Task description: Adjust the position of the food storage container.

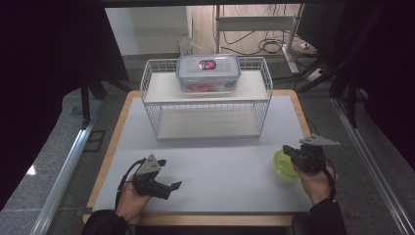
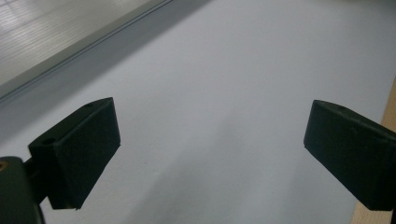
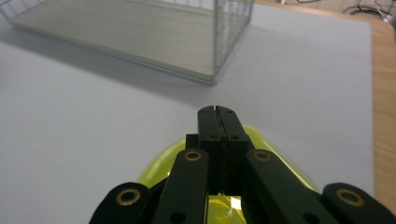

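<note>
Right gripper [image 1: 295, 155]: jaws pressed together above the bowl; whether a rim sits pinched between them cannot be told; low at the mat's right side.
Bowl [image 3: 261, 144]: yellow-green, on the mat near its right edge, directly under the right gripper; far lip showing past the closed jaw tips.
Left gripper [image 2: 210, 154]: jaws wide apart, nothing between them; held low over the mat's near-left part, pointing right.
Mat [image 1: 220, 166]: pale grey, bare across the whole middle between the two grippers; wooden table [image 1: 113, 147] border showing along left and right edges.
Rack [image 1: 205, 98]: white wire, two shelves, at the far middle of the mat; lower shelf bare, its near corner ahead of the bowl with open mat between.
Box [image 1: 208, 72]: clear, blue-rimmed lid, on the upper shelf, well apart from both grippers.
Open room: broad strip of mat in front of the rack; tight at the right, bowl close to the mat's edge.
</note>
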